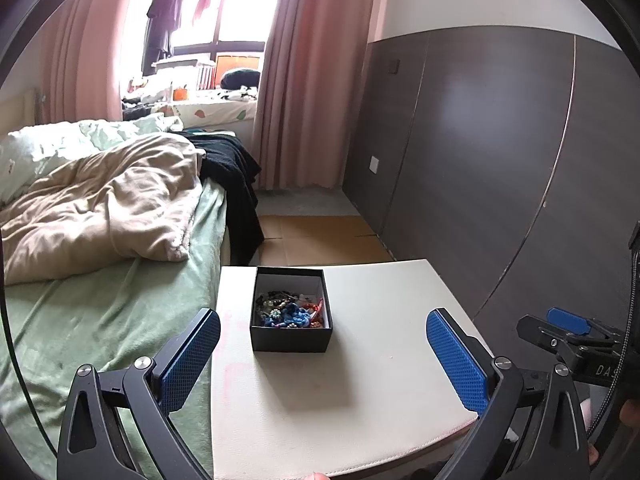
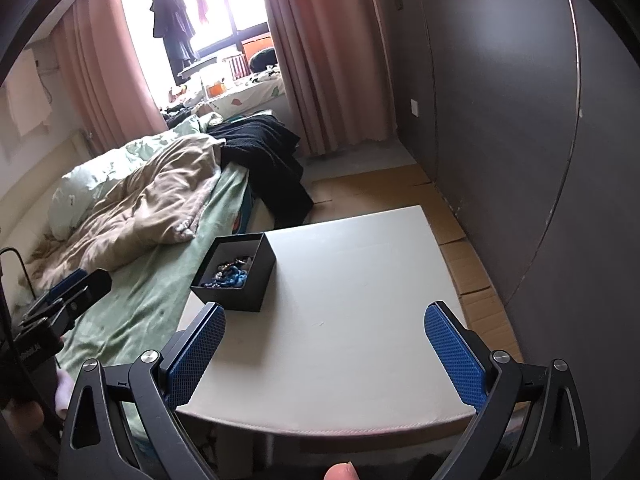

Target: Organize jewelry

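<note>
A black open box (image 1: 291, 338) stands near the far left corner of a white table (image 1: 380, 360). It holds a tangled heap of jewelry (image 1: 290, 310): beads, blue cord, red bits. My left gripper (image 1: 323, 358) is open and empty, a short way in front of the box. In the right wrist view the box (image 2: 240, 286) sits at the table's (image 2: 352, 300) left edge with the jewelry (image 2: 230, 274) inside. My right gripper (image 2: 325, 354) is open and empty over the table's near part, right of the box.
A bed (image 1: 100, 312) with a green sheet and beige duvet (image 1: 100, 208) touches the table's left side. A dark wardrobe wall (image 1: 500, 168) runs along the right. Cardboard (image 1: 320, 240) covers the floor beyond the table. The other gripper (image 1: 568, 332) shows at the far right.
</note>
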